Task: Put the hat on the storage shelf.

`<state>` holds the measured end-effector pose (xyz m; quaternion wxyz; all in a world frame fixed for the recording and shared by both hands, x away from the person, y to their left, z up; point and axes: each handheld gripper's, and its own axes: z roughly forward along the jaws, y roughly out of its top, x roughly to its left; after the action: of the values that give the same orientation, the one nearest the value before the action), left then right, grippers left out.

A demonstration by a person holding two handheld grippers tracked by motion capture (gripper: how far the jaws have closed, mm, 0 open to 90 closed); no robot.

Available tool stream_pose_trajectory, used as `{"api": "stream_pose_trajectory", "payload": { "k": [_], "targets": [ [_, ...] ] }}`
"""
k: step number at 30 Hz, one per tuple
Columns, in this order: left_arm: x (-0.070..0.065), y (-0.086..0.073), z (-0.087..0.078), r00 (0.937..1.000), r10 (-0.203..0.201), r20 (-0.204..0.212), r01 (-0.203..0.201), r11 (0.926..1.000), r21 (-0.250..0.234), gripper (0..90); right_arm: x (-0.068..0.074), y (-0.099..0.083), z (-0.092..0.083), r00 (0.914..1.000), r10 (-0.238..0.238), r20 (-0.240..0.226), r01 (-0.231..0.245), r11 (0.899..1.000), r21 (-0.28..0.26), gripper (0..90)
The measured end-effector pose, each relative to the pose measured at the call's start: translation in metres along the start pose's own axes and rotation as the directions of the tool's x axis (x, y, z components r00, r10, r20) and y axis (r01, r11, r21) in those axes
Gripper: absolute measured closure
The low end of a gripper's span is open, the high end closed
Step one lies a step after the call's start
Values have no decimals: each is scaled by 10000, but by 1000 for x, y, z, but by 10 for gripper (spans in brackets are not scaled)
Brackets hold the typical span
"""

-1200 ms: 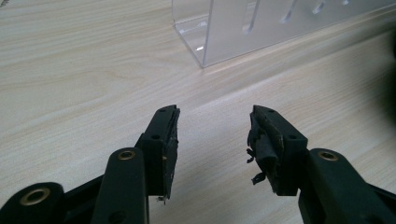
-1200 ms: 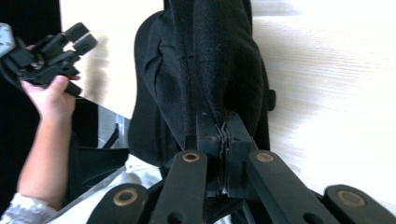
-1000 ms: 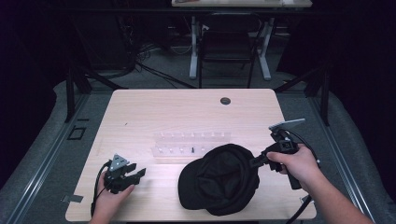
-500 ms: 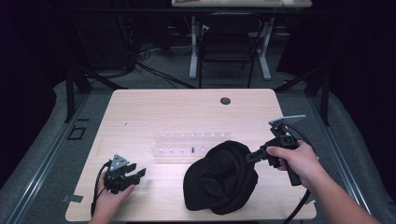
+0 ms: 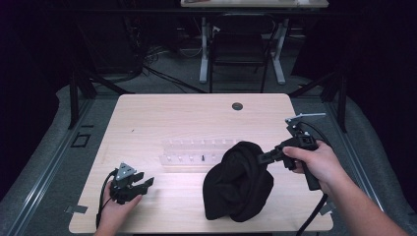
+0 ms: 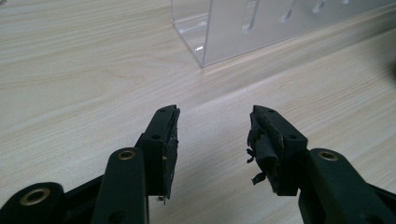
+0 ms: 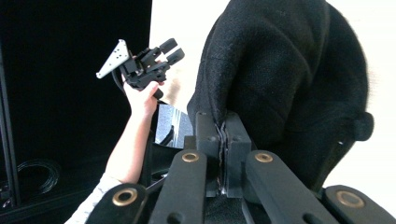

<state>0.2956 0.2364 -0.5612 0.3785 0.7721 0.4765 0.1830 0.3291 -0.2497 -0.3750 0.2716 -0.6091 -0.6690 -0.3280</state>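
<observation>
While the left gripper point(image 5: 143, 184) sits at the table's 7 o'clock corner, jaws spread wide with nothing between them, the right gripper point(image 5: 262, 158) at 4 o'clock is clamped tight on the edge of a black cap point(image 5: 238, 182). Cap hangs partly lifted, its lower part bunched on the wooden table point(image 5: 187, 113) at about 5 o'clock (fabric edge pinched right between the pads in the right gripper view). Just beyond the cap, toward table centre, lies a clear plastic rack point(image 5: 196, 151). Farther out, near 12 o'clock, a dark round hole point(image 5: 237, 106) marks the tabletop.
</observation>
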Motion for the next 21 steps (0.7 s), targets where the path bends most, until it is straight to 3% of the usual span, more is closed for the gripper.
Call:
{"api": "stream_pose_trajectory", "payload": {
  "k": [13, 21],
  "targets": [
    [0, 0, 0, 10000, 13, 0, -13, 10000, 23, 517, 20, 0, -16, 9990, -281, -337, 264, 9984, -502, 885],
    [0, 0, 1, 10000, 19, 22, -19, 10000, 38, 515, 21, 2, -26, 9991, -280, -333, 257, 9974, -667, 885]
  ]
}}
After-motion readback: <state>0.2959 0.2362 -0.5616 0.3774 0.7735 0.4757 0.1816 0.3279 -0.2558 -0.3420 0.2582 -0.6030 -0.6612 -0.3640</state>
